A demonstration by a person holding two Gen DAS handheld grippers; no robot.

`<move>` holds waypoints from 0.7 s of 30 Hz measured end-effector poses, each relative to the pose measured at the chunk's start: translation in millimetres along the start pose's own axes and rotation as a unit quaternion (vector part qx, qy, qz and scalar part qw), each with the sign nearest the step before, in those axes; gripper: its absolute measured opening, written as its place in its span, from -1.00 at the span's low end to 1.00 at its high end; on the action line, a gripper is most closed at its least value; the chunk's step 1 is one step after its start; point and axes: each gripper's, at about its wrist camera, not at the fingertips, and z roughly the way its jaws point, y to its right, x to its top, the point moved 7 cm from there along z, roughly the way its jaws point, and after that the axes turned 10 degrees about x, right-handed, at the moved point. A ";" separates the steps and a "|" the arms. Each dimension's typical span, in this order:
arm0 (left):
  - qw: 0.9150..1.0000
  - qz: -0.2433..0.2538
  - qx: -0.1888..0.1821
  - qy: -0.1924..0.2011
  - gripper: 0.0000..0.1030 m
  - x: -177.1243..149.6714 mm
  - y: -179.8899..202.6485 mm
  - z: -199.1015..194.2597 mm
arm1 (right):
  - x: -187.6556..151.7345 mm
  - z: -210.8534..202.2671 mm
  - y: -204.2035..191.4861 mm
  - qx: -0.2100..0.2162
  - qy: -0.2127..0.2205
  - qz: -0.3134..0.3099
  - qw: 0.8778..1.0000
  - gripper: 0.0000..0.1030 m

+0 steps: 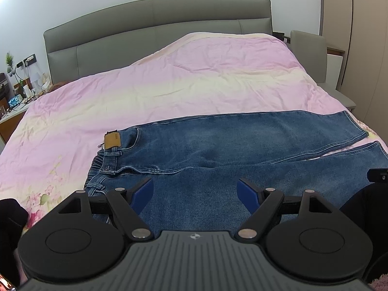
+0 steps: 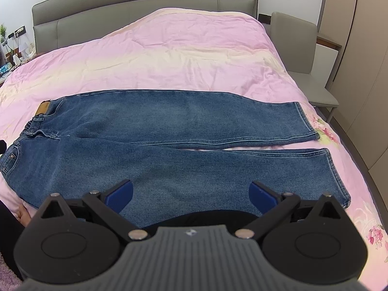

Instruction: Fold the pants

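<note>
Pants (image 1: 218, 143) run off the left wrist view's right edge, hems cut off, lying on a pink duvet (image 1: 145, 92) below a grey headboard (image 1: 157, 21); the left gripper (image 1: 195, 194) hovers spread. From the right wrist, blue jeans lie flat, unfolded, waist leftward; the right gripper (image 2: 191, 195) gapes, near leg beneath it.

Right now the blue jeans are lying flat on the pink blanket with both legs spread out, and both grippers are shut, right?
Almost. The jeans do lie flat on the pink blanket, legs spread, but both grippers are open: the left gripper in the left wrist view and the right gripper in the right wrist view.
</note>
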 end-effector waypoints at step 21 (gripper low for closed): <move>0.953 0.273 -0.113 -0.063 0.69 -46.5 -2.5 49.7 | 8.6 46.0 100.2 0.016 -0.058 0.009 0.998 0.55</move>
